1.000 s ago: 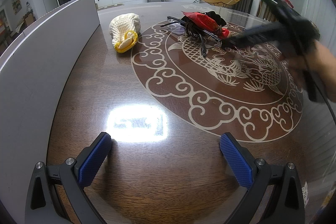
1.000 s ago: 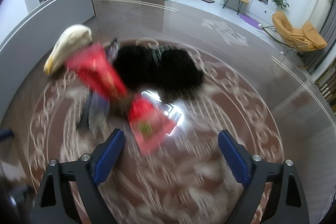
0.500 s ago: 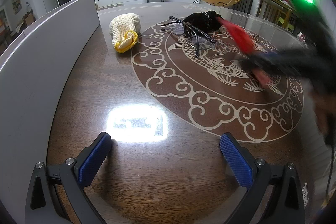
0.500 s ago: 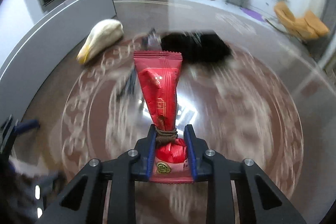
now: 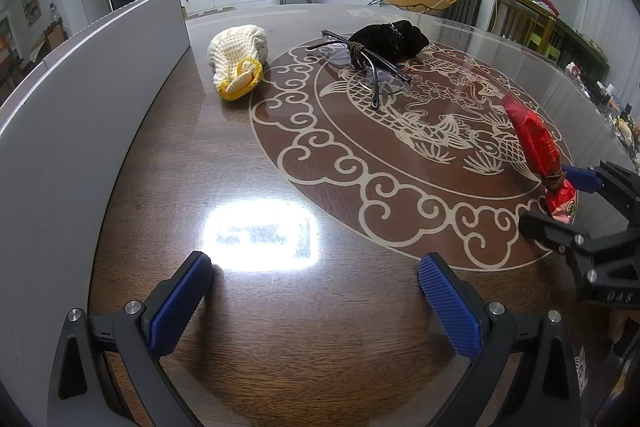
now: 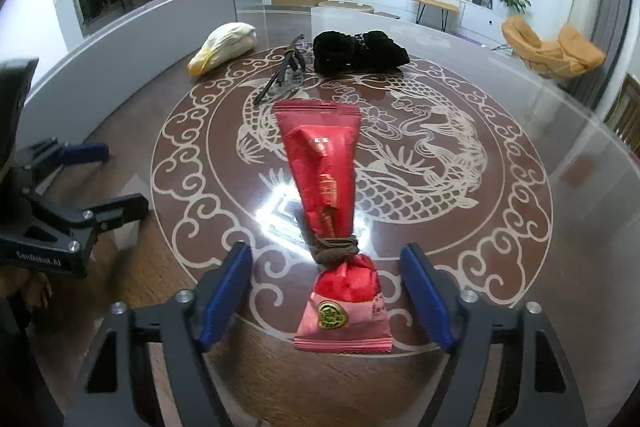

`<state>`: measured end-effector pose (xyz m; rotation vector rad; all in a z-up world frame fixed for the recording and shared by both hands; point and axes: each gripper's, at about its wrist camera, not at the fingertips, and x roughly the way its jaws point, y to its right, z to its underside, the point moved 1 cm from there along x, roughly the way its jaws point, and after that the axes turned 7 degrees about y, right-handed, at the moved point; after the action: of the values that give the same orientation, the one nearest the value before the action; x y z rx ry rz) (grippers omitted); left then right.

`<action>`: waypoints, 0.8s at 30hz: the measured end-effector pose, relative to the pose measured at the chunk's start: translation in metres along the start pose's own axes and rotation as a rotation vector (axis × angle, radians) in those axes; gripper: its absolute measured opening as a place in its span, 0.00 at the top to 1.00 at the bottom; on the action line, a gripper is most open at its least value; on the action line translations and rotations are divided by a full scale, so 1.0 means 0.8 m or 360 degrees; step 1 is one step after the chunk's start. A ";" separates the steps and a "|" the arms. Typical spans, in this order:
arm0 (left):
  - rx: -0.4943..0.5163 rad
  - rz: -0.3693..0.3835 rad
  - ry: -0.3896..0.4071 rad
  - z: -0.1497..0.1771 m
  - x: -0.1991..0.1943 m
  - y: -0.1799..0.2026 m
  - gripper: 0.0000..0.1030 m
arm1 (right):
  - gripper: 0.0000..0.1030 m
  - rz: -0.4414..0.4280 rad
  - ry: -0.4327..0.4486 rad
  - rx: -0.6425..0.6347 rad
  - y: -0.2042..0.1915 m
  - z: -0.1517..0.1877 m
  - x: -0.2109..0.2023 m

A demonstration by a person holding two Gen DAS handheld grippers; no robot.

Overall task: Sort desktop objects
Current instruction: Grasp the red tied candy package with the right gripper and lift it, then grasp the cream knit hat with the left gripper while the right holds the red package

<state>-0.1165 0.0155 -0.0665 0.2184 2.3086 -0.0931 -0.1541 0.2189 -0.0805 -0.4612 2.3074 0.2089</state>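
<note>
Around the red snack packet (image 6: 334, 227) lies bare table (image 6: 500, 267); glasses (image 6: 280, 75) sit at 12 o'clock. Right gripper (image 6: 326, 291) is opening, pads clear of it; left gripper (image 5: 316, 295) gapes empty.

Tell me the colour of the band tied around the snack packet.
Brown, wound round the red snack packet; the right wrist view shows the band best.

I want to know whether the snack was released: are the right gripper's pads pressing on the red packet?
No: the red packet lies on the table between the opening right gripper, with gaps to both pads.
</note>
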 end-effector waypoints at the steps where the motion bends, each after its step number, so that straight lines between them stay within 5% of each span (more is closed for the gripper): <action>1: 0.0000 0.0000 0.0000 0.000 0.000 0.000 0.00 | 0.15 -0.0012 -0.0006 -0.0001 -0.001 0.000 0.002; 5: 0.0023 0.0021 -0.0028 -0.014 0.012 -0.005 0.00 | 0.02 -0.0013 -0.0043 -0.0011 -0.003 0.000 0.009; 16: -0.0150 -0.0139 -0.0051 -0.126 0.111 -0.057 0.00 | 0.01 -0.0008 -0.0047 -0.0005 -0.003 0.001 0.011; 24: -0.0286 -0.0229 -0.0248 -0.196 0.172 -0.074 0.00 | 0.01 -0.0006 -0.0045 -0.0008 -0.003 0.001 0.011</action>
<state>-0.3322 -0.0036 -0.0613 -0.0453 2.1603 0.0241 -0.1587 0.2149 -0.0871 -0.4618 2.2786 0.2179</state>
